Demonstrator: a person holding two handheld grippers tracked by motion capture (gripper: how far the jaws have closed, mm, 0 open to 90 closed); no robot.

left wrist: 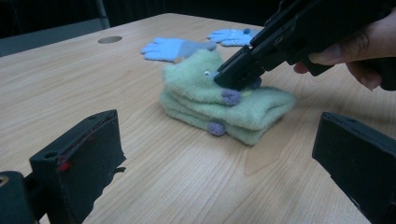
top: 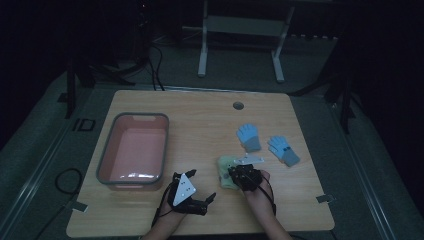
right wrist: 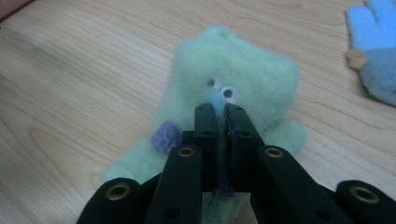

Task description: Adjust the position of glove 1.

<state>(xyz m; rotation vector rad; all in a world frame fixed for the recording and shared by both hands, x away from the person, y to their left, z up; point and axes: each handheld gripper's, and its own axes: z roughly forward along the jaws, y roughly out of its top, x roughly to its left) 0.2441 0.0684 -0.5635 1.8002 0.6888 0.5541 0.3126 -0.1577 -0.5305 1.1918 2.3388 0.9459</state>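
Two fuzzy green gloves (left wrist: 224, 100) with purple dots and googly eyes lie stacked on the wooden table (top: 200, 120), near its front middle. My right gripper (right wrist: 220, 116) comes down on the top green glove (right wrist: 243, 70), its jaws shut and pinching a bit of the fabric. In the high view the right gripper (top: 235, 175) covers part of the green gloves (top: 225, 167). My left gripper (top: 202, 186) stands open on the table just left of them, jaws wide apart, nothing between them. The left gripper (left wrist: 219, 163) faces the stack from a short distance and sees the right gripper (left wrist: 236, 77) on it.
A pink tub (top: 107, 145) with a grey rim stands at the table's left. Two blue gloves (top: 248, 136) (top: 283, 149) lie flat behind and right of the green ones. A round cable hole (top: 238, 105) sits near the far edge.
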